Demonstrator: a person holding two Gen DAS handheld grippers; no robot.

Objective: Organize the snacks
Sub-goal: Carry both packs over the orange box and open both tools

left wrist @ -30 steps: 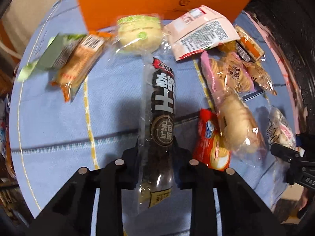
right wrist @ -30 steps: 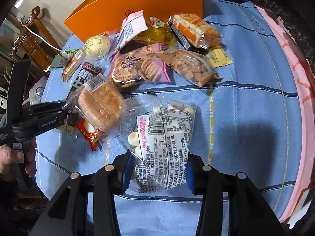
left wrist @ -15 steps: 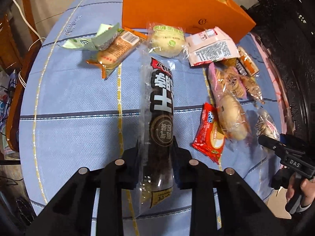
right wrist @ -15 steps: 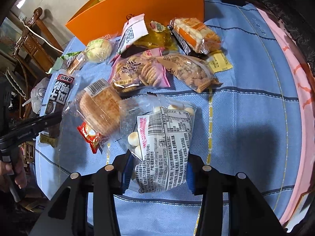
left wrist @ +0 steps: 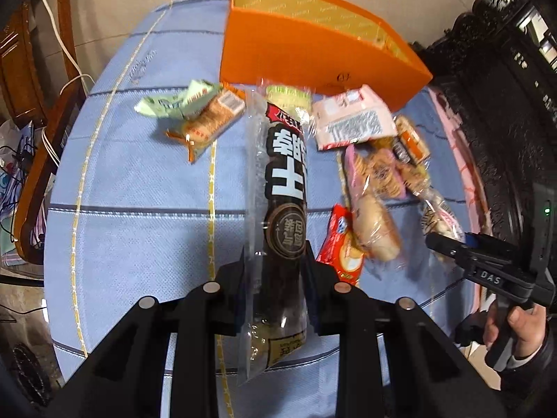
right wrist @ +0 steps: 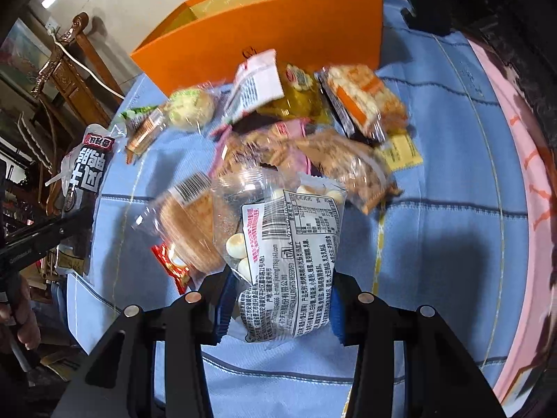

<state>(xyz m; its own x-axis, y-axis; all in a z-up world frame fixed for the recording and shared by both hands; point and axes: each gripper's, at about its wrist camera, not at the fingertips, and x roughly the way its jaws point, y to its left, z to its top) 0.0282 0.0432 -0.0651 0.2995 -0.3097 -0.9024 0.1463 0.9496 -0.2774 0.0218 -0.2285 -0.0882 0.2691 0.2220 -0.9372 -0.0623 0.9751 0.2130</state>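
Observation:
My left gripper (left wrist: pixel 276 278) is shut on a long black sausage packet (left wrist: pixel 286 202) and holds it high above the table; it also shows at the left of the right wrist view (right wrist: pixel 87 170). My right gripper (right wrist: pixel 278 306) is shut on a clear bag of small white candies (right wrist: pixel 289 244), lifted off the cloth. An open orange box (left wrist: pixel 313 48) stands at the far side of the table, also in the right wrist view (right wrist: pixel 271 31). Several snack packets (right wrist: pixel 313 122) lie in front of it.
The round table has a blue cloth (left wrist: pixel 139 191) with a pink rim (right wrist: pixel 522 174). A red packet (left wrist: pixel 343 244) and a bread bun (left wrist: pixel 374 226) lie near the middle. Wooden chairs (right wrist: pixel 66 69) stand at the left, dark carved furniture (left wrist: pixel 504 104) at the right.
Both grippers have risen with their packets. The left one lifted the sausage packet well off the table, and the orange box's open top has come into view. The right bag is off the cloth.

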